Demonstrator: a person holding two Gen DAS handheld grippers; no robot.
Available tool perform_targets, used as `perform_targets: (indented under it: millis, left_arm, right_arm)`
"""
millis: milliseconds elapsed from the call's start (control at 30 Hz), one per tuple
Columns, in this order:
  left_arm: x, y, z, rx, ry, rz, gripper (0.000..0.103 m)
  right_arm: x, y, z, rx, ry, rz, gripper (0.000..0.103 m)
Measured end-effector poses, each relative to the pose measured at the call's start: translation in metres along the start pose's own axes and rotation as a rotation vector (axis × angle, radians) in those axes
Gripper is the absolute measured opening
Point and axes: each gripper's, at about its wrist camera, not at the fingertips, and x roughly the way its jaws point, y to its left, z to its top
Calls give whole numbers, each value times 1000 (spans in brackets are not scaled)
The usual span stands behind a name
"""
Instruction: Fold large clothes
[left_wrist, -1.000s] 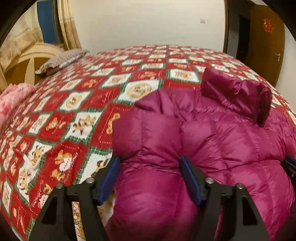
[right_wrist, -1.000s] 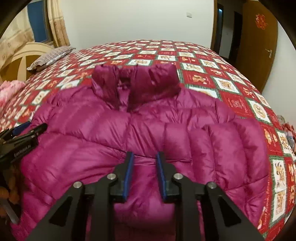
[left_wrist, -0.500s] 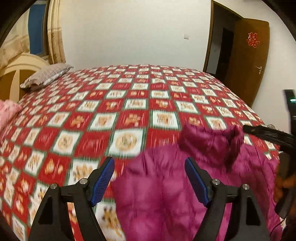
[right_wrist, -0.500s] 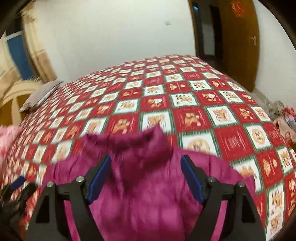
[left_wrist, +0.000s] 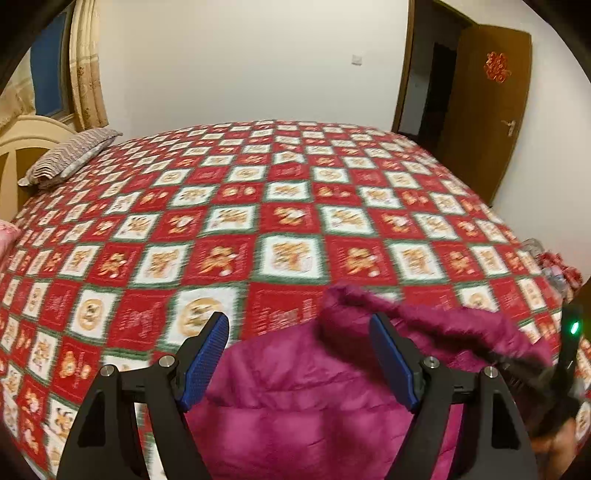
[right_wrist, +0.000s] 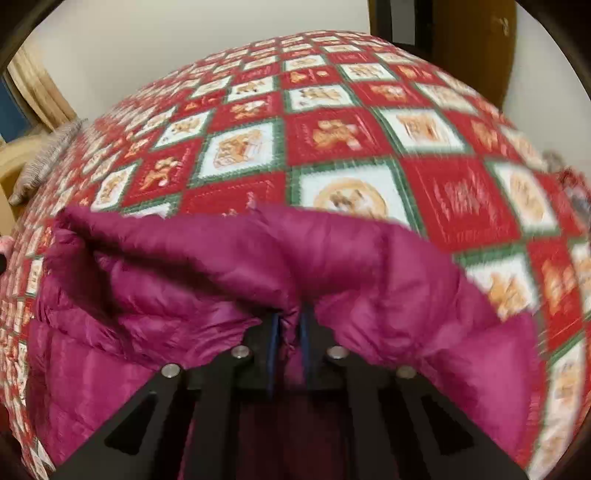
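A magenta puffer jacket (left_wrist: 306, 398) lies on a bed with a red, white and green patchwork quilt (left_wrist: 258, 206). My left gripper (left_wrist: 299, 362) is open, its blue pads held above the jacket's left part with nothing between them. My right gripper (right_wrist: 288, 332) is shut on a fold of the jacket (right_wrist: 258, 266) near its collar, and the puffy fabric bunches over the fingers and hides their tips. The right gripper's body with a green light shows at the right edge of the left wrist view (left_wrist: 570, 343).
A striped pillow (left_wrist: 70, 155) lies at the far left by a cream headboard (left_wrist: 22, 140). A brown door (left_wrist: 484, 107) stands open at the far right. Curtains (left_wrist: 85, 70) hang at the back left. Some clutter (left_wrist: 554, 262) sits off the bed's right edge.
Both grippers let go of the jacket's lower part and moved toward the collar. The right gripper opened, then shut on the fabric near the collar. The left gripper stayed open.
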Motion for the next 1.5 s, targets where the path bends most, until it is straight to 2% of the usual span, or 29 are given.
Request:
perform_targets:
  millis: [67,167,200,267,300,333,367,433,533,633,733,767,800,867,900,1000,1100,1200,1233,1267,1367,1500]
  left_arm:
    - [2,-15,9,-2,-1,-5,79]
    - [19,-33,17,-20,32,-11,79]
    - [27,-39,17,-15,50,7,79]
    - [46,-53,11,38,67,119,76]
    - [50,-57,5,65,59,194,69]
    - [53,-61,-5,95,59,247,53]
    - [57,-61,-13,116,78,251,43]
    - [64,-53,-31,117,130,269,40]
    - [67,-24,-65,25,191,267,39]
    - [65,-4,-88,-61,130,234,40]
    - [67,-6,-90,-57,107,234,41]
    - [68,-6,-90,-56,104,233,41]
    - [67,-7,-90,-57,103,232,41]
    - [66,-8,-89,-52,101,231,41]
    - [64,-9,-88,-49,103,216,41]
    - [43,-10,-82,-56,90,139,41]
    - [10,-8,-60,-62,8,123,41]
    - [1,-14,-25,-67,-27,118,54]
    - [3,-20,-11,-55,-38,119,59]
    - [8,-27,2,-33,-42,116,61]
    - [31,-43,19,24,-31,163,61]
    - [69,-37,-7,12,59,216,61]
  right_arm:
    - [-4,-6,-8,6,-55,32,9]
    - [-8,-1,-14,-27,-100,7,9]
    - [-9,1,-14,-31,-102,3,9]
    - [-11,-2,-15,-22,-108,16,9]
    - [-12,-4,-16,-18,-110,22,9]
    - [-12,-6,-15,-14,-111,27,9]
    - [-10,-4,-15,-10,-112,32,9]
    - [-11,-5,-15,-7,-113,38,9]
    - [-9,-7,-15,0,-113,50,9]
    - [-9,-9,-14,11,-110,69,10]
    - [-20,-13,-13,49,-92,79,14]
    - [-28,-13,-14,59,-110,78,20]
    - [-45,-14,-15,75,-170,76,23]
    - [-72,-10,-12,95,-281,70,23]
    - [-77,-6,-7,102,-298,63,23]
    - [-66,15,20,101,-261,68,23]
    - [-30,33,33,78,-171,10,23]
    - [16,43,19,-11,-8,-1,23]
    - [13,49,11,-94,-59,-28,23]
    - [11,52,8,-133,-64,-41,23]
    - [8,48,2,-166,-78,-36,23]
    - [7,41,-1,-160,-88,4,23]
